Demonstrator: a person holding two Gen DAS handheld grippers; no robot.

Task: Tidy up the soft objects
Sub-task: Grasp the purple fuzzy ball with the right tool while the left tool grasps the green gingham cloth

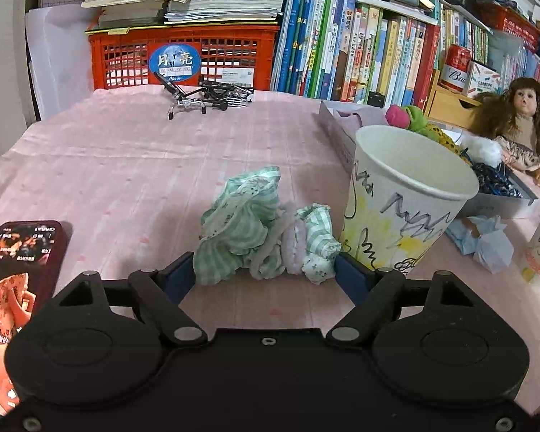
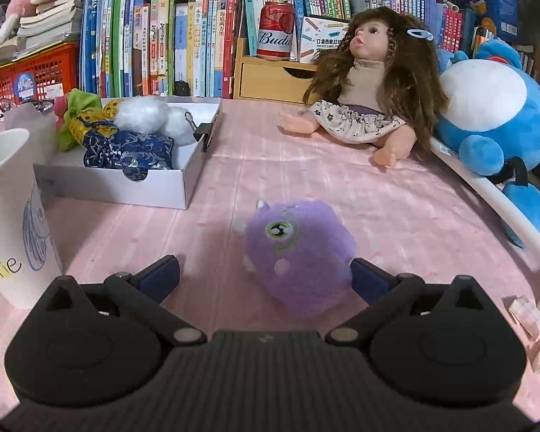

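A green-and-white checked scrunchie with a lilac one [image 1: 259,226] lies on the pink tablecloth, between the open fingers of my left gripper [image 1: 264,270]. A purple fuzzy one-eyed plush [image 2: 298,252] lies between the open fingers of my right gripper [image 2: 266,273], nearer the right finger. A white box [image 2: 133,183] at the left of the right wrist view holds a blue brocade pouch [image 2: 129,154], white fluff [image 2: 151,115] and a green-pink plush [image 2: 73,115]. The box also shows in the left wrist view [image 1: 500,201].
A doodled paper cup [image 1: 403,198] stands right of the left gripper. A phone [image 1: 14,277] lies at the left. A doll [image 2: 363,100] and a blue plush [image 2: 493,108] sit at the back right. Books, a red crate [image 1: 183,57] and a small metal cart [image 1: 208,99] line the back.
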